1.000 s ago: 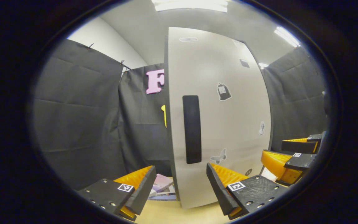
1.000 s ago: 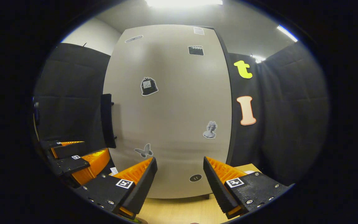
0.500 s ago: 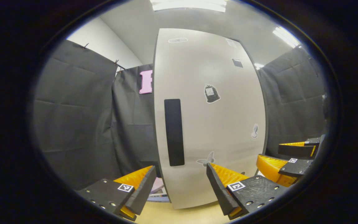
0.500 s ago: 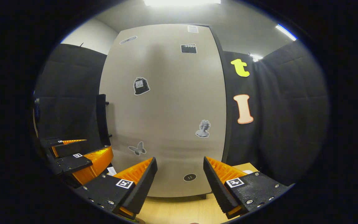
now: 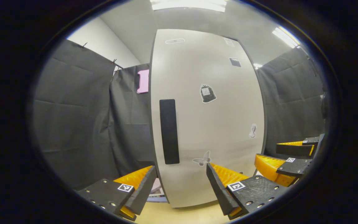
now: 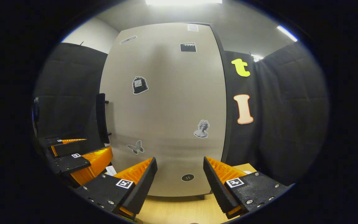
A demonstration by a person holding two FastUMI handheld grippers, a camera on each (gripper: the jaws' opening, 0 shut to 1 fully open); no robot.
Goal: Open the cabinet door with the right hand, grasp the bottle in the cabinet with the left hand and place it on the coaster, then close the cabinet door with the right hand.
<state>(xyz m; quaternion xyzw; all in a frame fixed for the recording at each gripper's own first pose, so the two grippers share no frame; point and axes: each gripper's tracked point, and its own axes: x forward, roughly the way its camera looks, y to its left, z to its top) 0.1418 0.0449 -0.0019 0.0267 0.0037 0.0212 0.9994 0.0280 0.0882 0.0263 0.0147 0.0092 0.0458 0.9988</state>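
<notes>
**benchwatcher:** Progress check, anyone? Cabinet door (image 6: pixel 163 109) looks flat shut to me, stickers facing out, dark vertical handle (image 5: pixel 169 131) near its left edge. Is this the start or the very end?

**umi_tinkerer:** Can't settle that from the door alone tbh. Shut door fits "not opened yet" and also "already closed again". What tips it for me: no bottle and no coaster anywhere I can see on the bit of wooden tabletop (image 6: pixel 179 210) in front. So my guess is the bottle's behind that door and nothing's been done yet. Guess, not fact.

**benchwatcher:** And the grippers?

**umi_tinkerer:** Both spread wide with nothing between the fingers. Left gripper (image 5: pixel 179 186) hangs in front of the door's lower part, roughly under the handle. Right gripper (image 6: pixel 179 180) faces the door's lower middle, clear of it, handle well off to its left. You can spot the right one from the left gripper view too, low at the right edge, and the left one from the right gripper view at lower left, so they sit side by side.

**benchwatcher:** So what's left?

**umi_tinkerer:** If I'm right, everything: right one swings over to the handle and pulls, left one reaches in for the bottle, sets it on the coaster, then right shuts the door.
</notes>
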